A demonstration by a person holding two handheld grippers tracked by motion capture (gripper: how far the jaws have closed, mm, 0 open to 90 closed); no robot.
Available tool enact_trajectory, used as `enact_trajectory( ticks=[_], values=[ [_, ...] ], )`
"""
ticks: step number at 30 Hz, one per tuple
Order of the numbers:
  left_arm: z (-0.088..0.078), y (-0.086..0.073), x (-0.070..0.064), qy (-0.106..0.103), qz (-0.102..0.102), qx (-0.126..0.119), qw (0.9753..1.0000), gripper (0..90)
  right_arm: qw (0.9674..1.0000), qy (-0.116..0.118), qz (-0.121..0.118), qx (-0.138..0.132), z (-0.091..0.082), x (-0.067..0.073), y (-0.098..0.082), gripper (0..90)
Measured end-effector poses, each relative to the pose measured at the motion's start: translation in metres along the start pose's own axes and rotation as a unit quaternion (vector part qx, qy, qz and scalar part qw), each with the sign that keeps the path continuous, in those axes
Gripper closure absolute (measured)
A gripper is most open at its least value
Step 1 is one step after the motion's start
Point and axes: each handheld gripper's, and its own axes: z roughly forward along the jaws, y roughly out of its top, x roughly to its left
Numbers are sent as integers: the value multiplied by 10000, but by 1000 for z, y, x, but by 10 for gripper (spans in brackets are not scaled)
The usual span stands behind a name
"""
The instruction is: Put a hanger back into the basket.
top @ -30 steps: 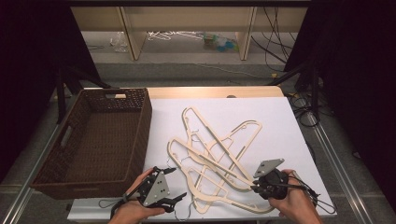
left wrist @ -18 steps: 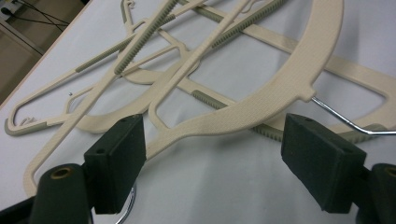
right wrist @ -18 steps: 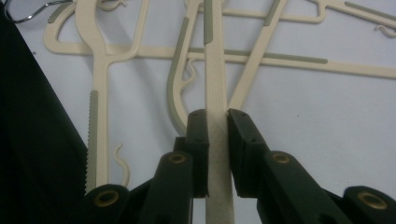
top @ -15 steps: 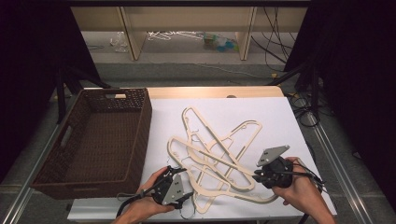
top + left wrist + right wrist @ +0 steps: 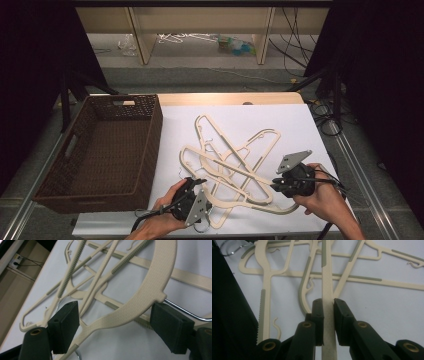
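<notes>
Several cream plastic hangers (image 5: pixel 230 155) lie tangled on the white table cover. My right gripper (image 5: pixel 280 185) (image 5: pixel 328 305) is shut on the flat arm of one hanger (image 5: pixel 327 282) at the pile's right end. At the pile's near left edge, my left gripper (image 5: pixel 196 196) (image 5: pixel 115 322) is open and its jaws have just been closing. The curved shoulder of another hanger (image 5: pixel 147 290) passes between them. The right pad (image 5: pixel 171 327) sits by that hanger's neck, where its metal hook (image 5: pixel 185 312) comes out.
A dark brown wicker basket (image 5: pixel 152 145) stands on the left part of the table, next to the white cover (image 5: pixel 300 130). Behind the table a low shelf holds loose clutter (image 5: pixel 235 45). Cables hang at the right.
My left gripper has moved right, onto the near edge of the hanger pile. The right hand has lifted a little with its hanger arm still in the jaws.
</notes>
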Motion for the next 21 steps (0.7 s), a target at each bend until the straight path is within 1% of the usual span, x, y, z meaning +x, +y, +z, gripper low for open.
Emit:
enact_trajectory(
  ticks=[1,2,3,4,5,6,7,8,9,11,12,13,14,15,17,18,19,20,21],
  values=[
    [-1,0,2,-76,64,-31,9999,256,9999,47,115,17,2,-4,-4,797],
    [-1,-1,2,-106,80,-93,9999,266,9999,108,87,13,4,-7,-6,797],
    [-1,-1,2,-106,80,-93,9999,285,9999,108,87,13,4,-7,-6,797],
    [-1,-1,3,-253,201,-104,9994,292,9998,213,26,35,11,-10,-11,796],
    [-1,-1,3,-320,226,-109,9992,302,9995,288,62,57,15,-12,-13,795],
    [-1,0,3,-359,276,-150,9989,337,9993,355,41,59,18,-14,-16,795],
    [-1,0,3,-359,276,-150,9989,359,9991,407,34,80,21,-15,-18,795],
    [-1,1,3,-430,374,-161,9982,361,9989,472,45,51,24,-17,-19,795],
    [-1,2,3,-406,395,-185,9982,374,9985,551,41,44,26,-17,-21,795],
    [0,2,3,-420,433,-202,9980,402,9981,608,61,60,28,-17,-22,794],
    [1,3,3,-485,540,-147,9972,408,9979,635,43,84,29,-17,-22,794],
    [2,3,2,-574,523,-172,9968,436,9980,627,49,93,30,-17,-22,794],
    [2,3,1,-669,462,-208,9965,488,9981,603,31,80,31,-18,-22,795],
    [1,4,2,-676,475,-236,9963,520,9983,575,54,77,31,-18,-23,795],
    [-2,6,3,-698,499,-328,9958,594,9984,547,57,155,33,-19,-25,796],
    [-2,6,3,-701,468,-396,9957,625,9982,566,44,196,34,-19,-26,796],
    [-3,7,4,-796,520,-370,9948,639,9983,544,8,203,35,-19,-26,796],
    [-4,7,5,-790,590,-390,9944,649,9982,549,-14,226,36,-19,-26,796],
    [-5,8,5,-824,614,-391,9939,657,9982,553,-8,228,37,-19,-26,796]
  ],
)
